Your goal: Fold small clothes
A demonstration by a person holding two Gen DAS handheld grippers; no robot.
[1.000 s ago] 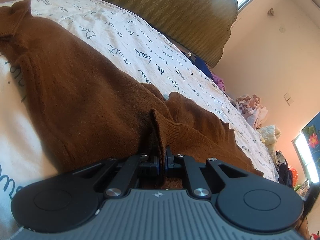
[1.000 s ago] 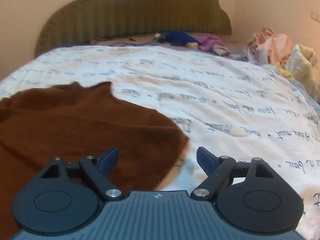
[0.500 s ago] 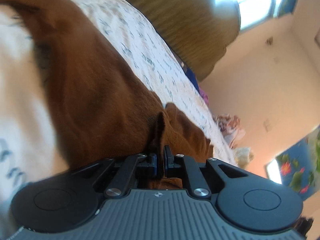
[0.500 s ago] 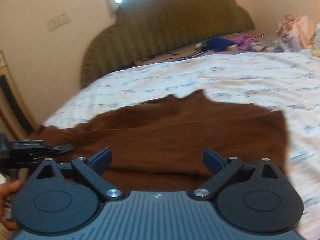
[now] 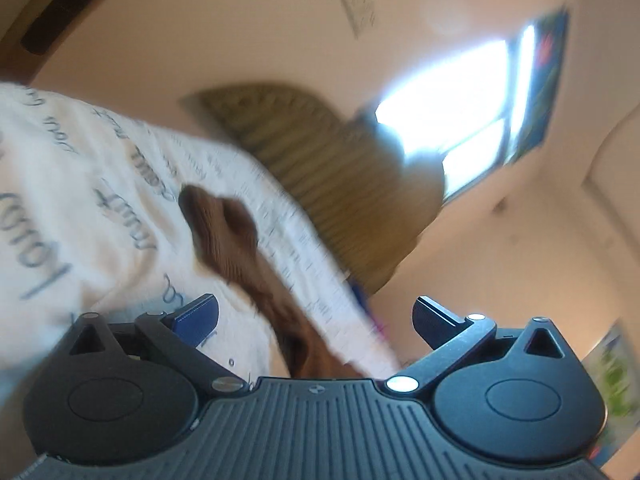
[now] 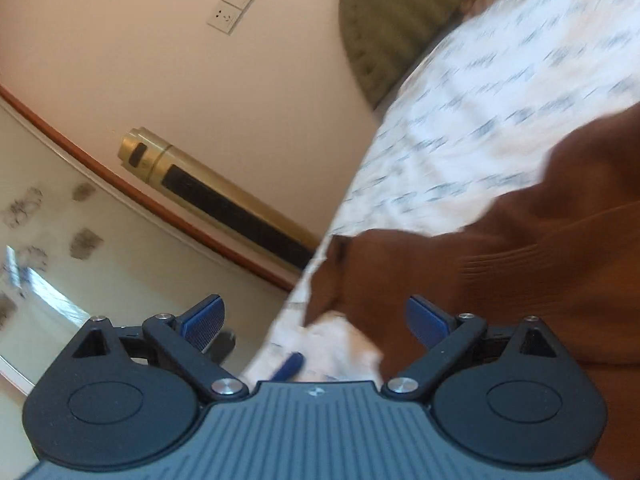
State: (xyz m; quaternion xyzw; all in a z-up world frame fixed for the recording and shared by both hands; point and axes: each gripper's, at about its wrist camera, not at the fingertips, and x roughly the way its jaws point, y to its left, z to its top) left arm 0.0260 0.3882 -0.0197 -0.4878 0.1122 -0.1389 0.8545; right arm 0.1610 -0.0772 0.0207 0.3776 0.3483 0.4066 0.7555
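A brown knit sweater (image 6: 520,248) lies on the white bedsheet with dark script (image 6: 500,92). In the left wrist view only a narrow strip of the sweater (image 5: 248,256) shows, running from the sheet (image 5: 80,200) toward the gripper. My left gripper (image 5: 316,316) is open and empty, with the sweater strip below the gap between its blue pads. My right gripper (image 6: 316,316) is open and empty, near the bed's left edge, with the sweater's corner just ahead of it. Both views are tilted and blurred.
The green padded headboard (image 5: 332,168) stands at the head of the bed, with a bright window (image 5: 452,128) behind it. Beside the bed are a gold cylindrical unit (image 6: 216,196), wall sockets (image 6: 232,6) and the tiled floor (image 6: 52,272).
My left gripper has opened and let go of the sweater fold, then swung away. My right gripper stayed open and swung left to the bed's edge.
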